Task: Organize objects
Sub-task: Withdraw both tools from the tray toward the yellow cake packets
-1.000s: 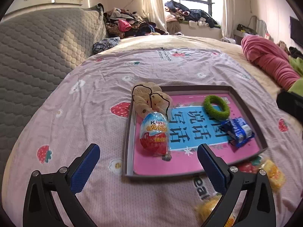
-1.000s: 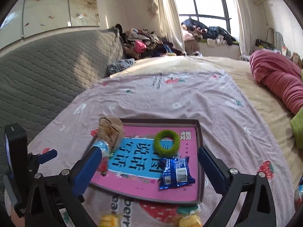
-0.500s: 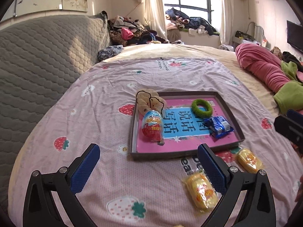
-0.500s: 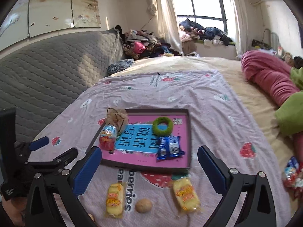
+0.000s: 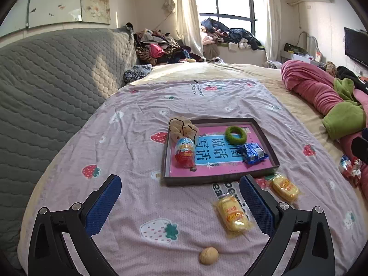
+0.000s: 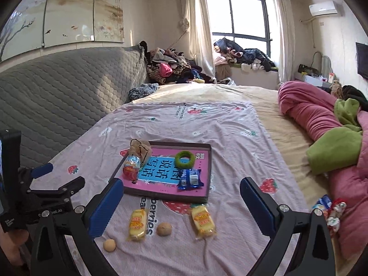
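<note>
Left wrist view: the left gripper (image 5: 179,197) hangs over the bedspread with its jaws wide apart and nothing between them. The tray (image 5: 220,179) sits at 12 o'clock from it, already holding an egg (image 5: 185,153), a green ring (image 5: 235,134), a blue packet (image 5: 253,153) and a beige pouch (image 5: 182,127). Loose on the cloth are two yellow cakes: one (image 5: 232,214) at about 2 o'clock, just inside the right finger (image 5: 255,204), long axis running near to far; the other (image 5: 285,187) beyond that finger, close to the tray's near corner. A walnut (image 5: 208,255) lies at 6 o'clock, close under the camera.

In the right wrist view the right gripper (image 6: 179,203) is likewise spread and empty. Both cakes (image 6: 137,224) (image 6: 202,220) and a walnut (image 6: 164,229) lie between its fingers at 6 o'clock, with a second walnut (image 6: 109,245) at 7 o'clock. The right gripper looks better centred on the loose items, so it seems likelier to pick next.
</note>
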The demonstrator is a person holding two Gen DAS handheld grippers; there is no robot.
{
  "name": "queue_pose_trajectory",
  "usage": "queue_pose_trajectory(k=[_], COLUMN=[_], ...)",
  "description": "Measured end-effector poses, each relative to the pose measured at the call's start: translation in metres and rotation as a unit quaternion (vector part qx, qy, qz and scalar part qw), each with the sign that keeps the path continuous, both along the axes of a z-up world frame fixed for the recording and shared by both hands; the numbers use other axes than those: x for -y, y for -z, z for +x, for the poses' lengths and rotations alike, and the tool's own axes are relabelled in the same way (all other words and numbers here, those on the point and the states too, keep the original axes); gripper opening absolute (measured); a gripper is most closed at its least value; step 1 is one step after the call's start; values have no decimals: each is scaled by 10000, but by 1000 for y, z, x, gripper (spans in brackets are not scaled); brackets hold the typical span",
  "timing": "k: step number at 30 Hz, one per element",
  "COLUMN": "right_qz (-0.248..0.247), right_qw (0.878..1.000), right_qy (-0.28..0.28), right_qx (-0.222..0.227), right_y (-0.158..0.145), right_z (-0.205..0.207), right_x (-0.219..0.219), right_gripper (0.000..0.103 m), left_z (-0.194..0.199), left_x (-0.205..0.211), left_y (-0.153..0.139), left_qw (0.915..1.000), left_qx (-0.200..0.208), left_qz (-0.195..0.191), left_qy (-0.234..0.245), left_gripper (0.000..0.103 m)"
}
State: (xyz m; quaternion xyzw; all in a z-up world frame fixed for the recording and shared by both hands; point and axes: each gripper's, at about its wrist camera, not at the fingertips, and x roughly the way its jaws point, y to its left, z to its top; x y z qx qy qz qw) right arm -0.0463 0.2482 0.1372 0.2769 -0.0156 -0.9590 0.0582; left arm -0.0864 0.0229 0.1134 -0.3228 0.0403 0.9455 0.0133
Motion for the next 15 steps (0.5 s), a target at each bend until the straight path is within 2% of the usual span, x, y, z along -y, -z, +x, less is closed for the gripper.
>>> queue_pose_trajectory(k=[8,15], right_qz=[86,114], right_qw=[9997,9997], right_qy=[27,-65], right_qx=[-214,-207], right_y=[-23,-24], right_z=[33,51], right_x=[5,14], right_gripper=[102,102], left_z=[30,56], left_x=[0,6], left_y=[-20,-28], left_qw=[9999,9999], left_qx=[-68,-161], left_qz=[-54,-49], left_qy=[50,17], left_gripper=[102,102])
